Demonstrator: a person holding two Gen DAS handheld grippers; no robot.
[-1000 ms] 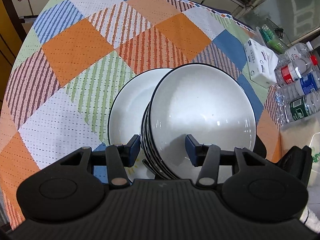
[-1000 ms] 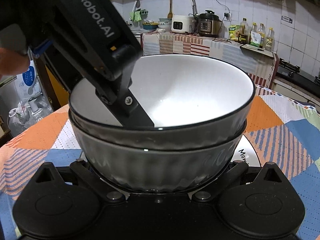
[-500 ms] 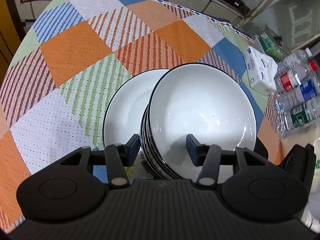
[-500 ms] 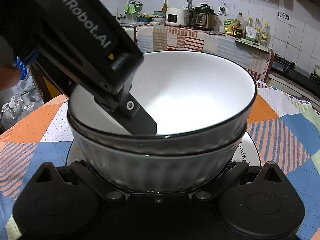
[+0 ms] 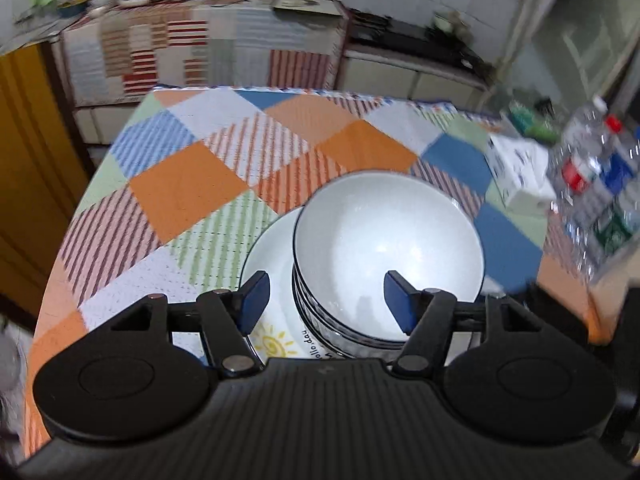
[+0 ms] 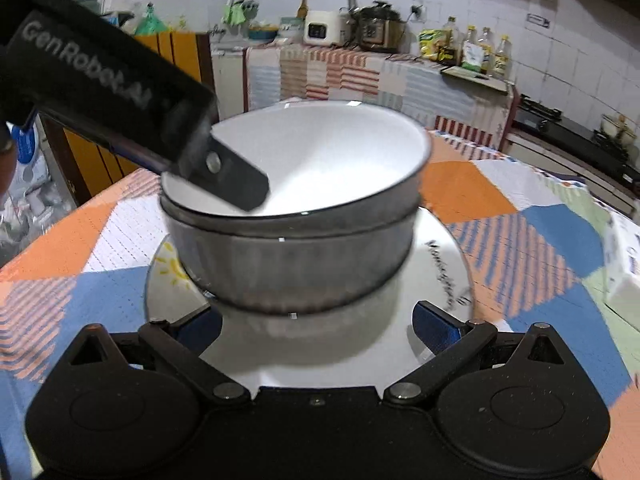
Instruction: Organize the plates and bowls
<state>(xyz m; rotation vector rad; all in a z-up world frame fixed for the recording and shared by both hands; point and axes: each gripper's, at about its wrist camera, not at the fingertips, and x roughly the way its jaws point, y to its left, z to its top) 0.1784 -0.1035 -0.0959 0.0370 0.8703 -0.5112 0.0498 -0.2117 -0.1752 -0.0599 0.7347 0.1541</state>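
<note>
Two stacked bowls (image 5: 384,248), white inside with dark ribbed outsides, stand on a white plate (image 5: 272,320) with a yellow sun drawing. My left gripper (image 5: 326,300) is open above the stack's near rim, one finger outside and one over the bowl's inside, not touching. In the right wrist view the bowls (image 6: 296,216) stand on the plate (image 6: 444,276). My right gripper (image 6: 316,330) is open, pulled back from the stack's base, with its fingers over the plate. The left gripper (image 6: 236,186) reaches in over the top bowl's left rim.
The round table has a patchwork cloth (image 5: 192,184). A white tissue pack (image 5: 520,176) and several water bottles (image 5: 600,184) lie at the right edge. A kitchen counter (image 6: 360,68) with appliances and bottles stands behind.
My left gripper has opened wider, lifted and tilted up. My right gripper has let go of the bowl stack and drawn back, so the plate in front of it shows.
</note>
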